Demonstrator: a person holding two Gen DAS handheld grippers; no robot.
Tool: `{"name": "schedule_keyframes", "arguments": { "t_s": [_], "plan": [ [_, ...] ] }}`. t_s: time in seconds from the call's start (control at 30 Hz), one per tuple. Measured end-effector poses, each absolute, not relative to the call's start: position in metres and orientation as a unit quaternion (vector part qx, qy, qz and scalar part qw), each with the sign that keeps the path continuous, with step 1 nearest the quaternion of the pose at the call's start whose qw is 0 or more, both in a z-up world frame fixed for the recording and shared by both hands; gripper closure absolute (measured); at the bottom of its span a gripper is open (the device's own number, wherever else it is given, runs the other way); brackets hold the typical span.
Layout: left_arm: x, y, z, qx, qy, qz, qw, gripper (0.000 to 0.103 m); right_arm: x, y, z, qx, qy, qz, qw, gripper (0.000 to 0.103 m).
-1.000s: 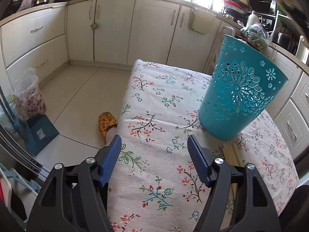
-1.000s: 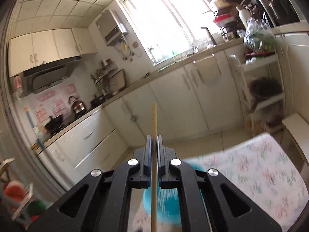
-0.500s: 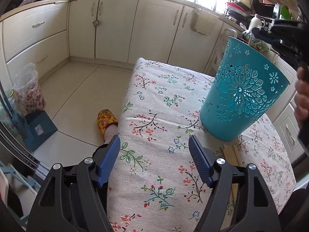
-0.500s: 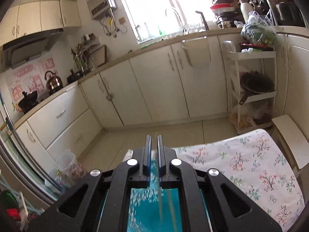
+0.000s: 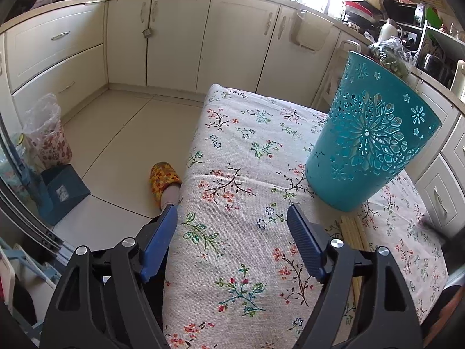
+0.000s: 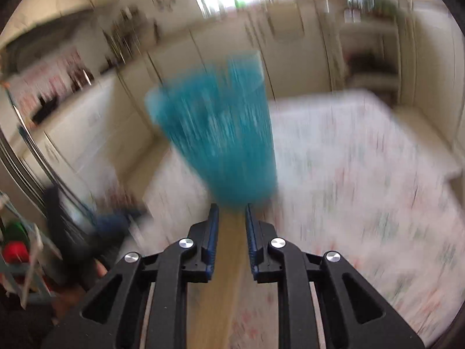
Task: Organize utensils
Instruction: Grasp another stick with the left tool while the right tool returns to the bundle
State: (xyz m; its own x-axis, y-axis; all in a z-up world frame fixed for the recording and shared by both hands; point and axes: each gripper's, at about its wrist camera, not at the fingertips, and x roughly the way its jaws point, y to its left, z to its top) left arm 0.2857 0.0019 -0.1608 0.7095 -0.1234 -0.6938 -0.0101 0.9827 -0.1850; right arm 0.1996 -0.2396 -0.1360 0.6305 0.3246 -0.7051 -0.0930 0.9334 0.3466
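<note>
Both grippers empty over the floral-cloth table (image 5: 250, 174)

Left gripper (image 5: 232, 221) gapes wide; right gripper (image 6: 231, 218) stands partly open. Teal perforated plastic basket (image 5: 369, 142) sits at two o'clock, pale wooden chopsticks (image 5: 353, 232) flat beside its base.

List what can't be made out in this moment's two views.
- Teal basket: inside hidden by its wall, left wrist view.
- Chopsticks: near ends covered by the left gripper; count unclear.
- Right wrist view: motion blur; the tan strip under the open right gripper can't be identified.
</note>
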Motion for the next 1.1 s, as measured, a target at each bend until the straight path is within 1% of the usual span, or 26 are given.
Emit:
{"name": "schedule_keyframes", "arguments": {
  "t_s": [0.17, 0.33, 0.37, 0.43, 0.6, 0.67, 0.8, 0.93, 1.1],
  "plan": [
    [0.287, 0.003, -0.162, -0.092, 0.383, -0.027, 0.919, 0.028, 0.218, -0.225, -0.163, 0.101, 0.447, 0.102, 0.883, 0.087],
    [0.287, 0.002, -0.162, -0.089, 0.384, -0.029, 0.919, 0.027, 0.222, -0.217, -0.167, 0.066, 0.447, 0.093, 0.887, 0.088],
    [0.287, 0.002, -0.162, -0.087, 0.385, -0.030, 0.918, 0.027, 0.222, -0.215, -0.166, 0.057, 0.448, 0.092, 0.888, 0.089],
    [0.288, -0.003, -0.162, -0.083, 0.388, -0.041, 0.917, 0.027, 0.223, -0.214, -0.164, 0.037, 0.453, 0.092, 0.886, 0.094],
    [0.282, -0.030, -0.160, -0.084, 0.435, -0.120, 0.888, 0.027, 0.217, -0.240, -0.166, 0.066, 0.459, 0.089, 0.881, 0.096],
    [0.279, -0.051, -0.160, -0.058, 0.443, -0.136, 0.884, 0.027, 0.212, -0.249, -0.168, 0.090, 0.457, 0.089, 0.881, 0.096],
    [0.279, -0.081, -0.165, -0.005, 0.451, -0.122, 0.884, 0.027, 0.211, -0.252, -0.168, 0.109, 0.454, 0.093, 0.879, 0.096],
    [0.283, -0.090, -0.174, 0.005, 0.475, -0.105, 0.874, 0.027, 0.208, -0.254, -0.168, 0.120, 0.454, 0.099, 0.877, 0.096],
    [0.280, -0.098, -0.177, 0.028, 0.475, -0.094, 0.874, 0.027, 0.209, -0.257, -0.169, 0.124, 0.456, 0.103, 0.875, 0.096]
  ]
}}
